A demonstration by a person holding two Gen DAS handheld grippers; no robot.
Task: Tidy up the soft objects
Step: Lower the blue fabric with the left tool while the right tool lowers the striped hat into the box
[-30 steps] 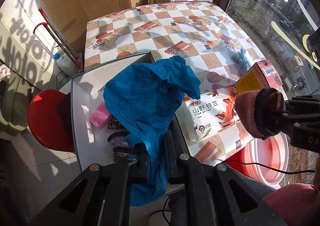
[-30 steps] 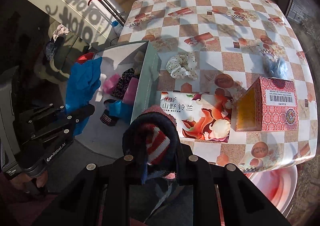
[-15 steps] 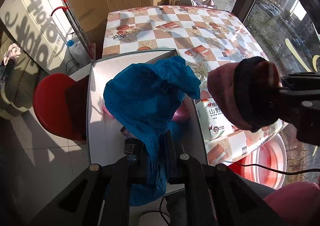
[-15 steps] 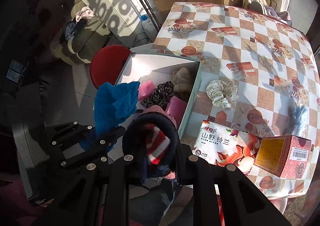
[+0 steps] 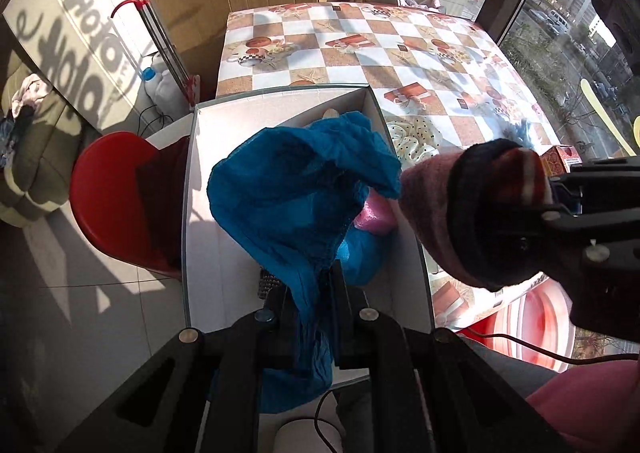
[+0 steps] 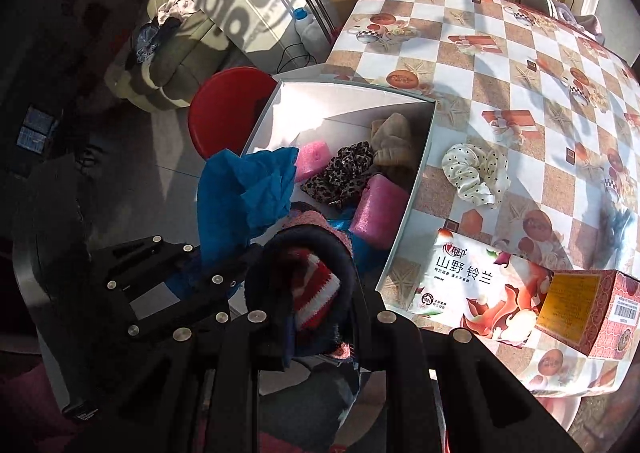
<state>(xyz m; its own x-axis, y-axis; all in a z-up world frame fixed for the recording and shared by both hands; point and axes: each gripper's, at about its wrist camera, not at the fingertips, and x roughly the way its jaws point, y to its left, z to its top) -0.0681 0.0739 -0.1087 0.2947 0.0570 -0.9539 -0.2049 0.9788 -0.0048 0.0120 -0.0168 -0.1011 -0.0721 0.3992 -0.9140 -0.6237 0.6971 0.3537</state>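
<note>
Over the white box [image 5: 200, 213] beside the table [image 5: 400, 45], the left gripper [image 5: 308, 285] was clamped on a blue cloth [image 5: 296, 193] hanging above the box's contents. Just right of it, the right gripper [image 6: 316, 293] pinched a striped knit sock [image 6: 316, 285] over the box's near corner.

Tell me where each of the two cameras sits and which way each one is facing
Left wrist: sits on the left gripper, looking steeply down into the white box; its fingers clamp the blue cloth, and the right gripper enters from the right.
Right wrist: sits on the right gripper, looking down at the box edge and the checkered table; its fingers clamp the knitted sock, and the left gripper shows at lower left.
Shared: box, cloth, sock, table, polka-dot scrunchie.
</note>
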